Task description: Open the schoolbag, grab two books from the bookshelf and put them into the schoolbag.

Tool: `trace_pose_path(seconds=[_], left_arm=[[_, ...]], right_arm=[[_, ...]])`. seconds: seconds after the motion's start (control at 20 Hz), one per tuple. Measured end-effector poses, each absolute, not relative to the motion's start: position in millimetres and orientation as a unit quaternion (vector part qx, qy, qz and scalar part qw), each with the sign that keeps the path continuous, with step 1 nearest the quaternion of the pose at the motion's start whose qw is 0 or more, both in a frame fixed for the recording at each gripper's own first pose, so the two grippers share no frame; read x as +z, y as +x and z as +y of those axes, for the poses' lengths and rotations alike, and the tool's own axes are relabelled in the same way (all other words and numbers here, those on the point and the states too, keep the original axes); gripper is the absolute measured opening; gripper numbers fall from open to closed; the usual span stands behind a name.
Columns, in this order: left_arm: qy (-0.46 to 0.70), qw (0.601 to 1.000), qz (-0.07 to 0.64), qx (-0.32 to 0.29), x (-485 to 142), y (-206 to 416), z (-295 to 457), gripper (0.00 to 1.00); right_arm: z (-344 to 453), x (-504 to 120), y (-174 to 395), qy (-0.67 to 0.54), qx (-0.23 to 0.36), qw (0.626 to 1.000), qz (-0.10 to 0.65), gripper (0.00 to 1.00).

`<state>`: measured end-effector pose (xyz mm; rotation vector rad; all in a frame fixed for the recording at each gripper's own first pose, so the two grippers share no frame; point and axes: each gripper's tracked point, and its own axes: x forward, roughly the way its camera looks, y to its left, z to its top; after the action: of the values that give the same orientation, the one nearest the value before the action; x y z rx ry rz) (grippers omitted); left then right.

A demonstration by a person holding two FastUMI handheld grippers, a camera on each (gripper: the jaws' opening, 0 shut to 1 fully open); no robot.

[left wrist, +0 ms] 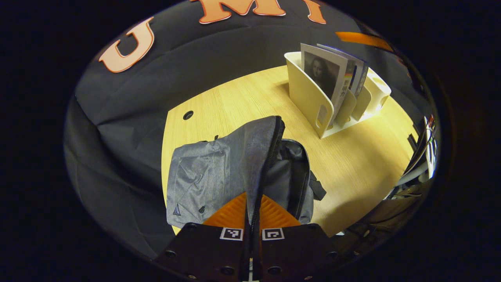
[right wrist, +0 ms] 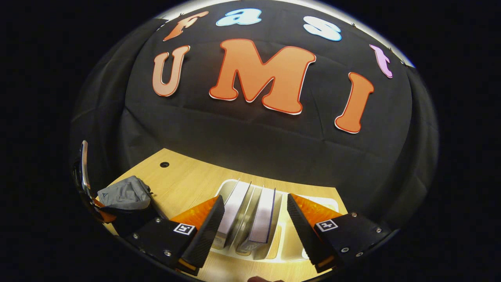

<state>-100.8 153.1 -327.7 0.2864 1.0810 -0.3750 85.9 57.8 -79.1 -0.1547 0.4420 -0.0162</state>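
Wooden counter (left wrist: 219, 105): left claw (left wrist: 252, 219) pinches the schoolbag (left wrist: 219, 168) zipper edge, holding the mouth up and open. Right claw (right wrist: 254, 223) hangs spread over the books (right wrist: 250, 213) in the bookshelf (right wrist: 282, 243), seemingly ready to grip.

In the left gripper view, the fingers (left wrist: 231, 213) hide the near edge of the schoolbag (left wrist: 219, 172), and its inside is too dark to make out. Beside the schoolbag, the bookshelf (left wrist: 313, 98) walls cover the lower parts of the books (left wrist: 332, 74). In the right gripper view, the schoolbag (right wrist: 125, 194) is cut off at the edge.
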Motion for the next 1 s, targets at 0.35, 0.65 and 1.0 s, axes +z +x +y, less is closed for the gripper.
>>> trace_pose_path(seconds=[0.35, 0.65, 1.0], left_arm=[[0.094, 0.824, 0.522, -0.200, -300.2, -88.0, 179.0, 0.04], [0.108, 0.814, 0.526, -0.221, -289.5, -75.9, 196.8, 0.04], [0.124, 0.802, 0.529, -0.247, -282.2, -70.5, 203.9, 0.04]], right_arm=[[77.8, -100.5, 100.3, -0.055, 0.013, 0.948, 0.312, 0.97], [88.4, -123.7, 118.5, -0.096, 0.016, 0.918, 0.384, 0.97], [99.9, -152.7, 125.5, -0.076, 0.023, 0.879, 0.470, 0.96]])
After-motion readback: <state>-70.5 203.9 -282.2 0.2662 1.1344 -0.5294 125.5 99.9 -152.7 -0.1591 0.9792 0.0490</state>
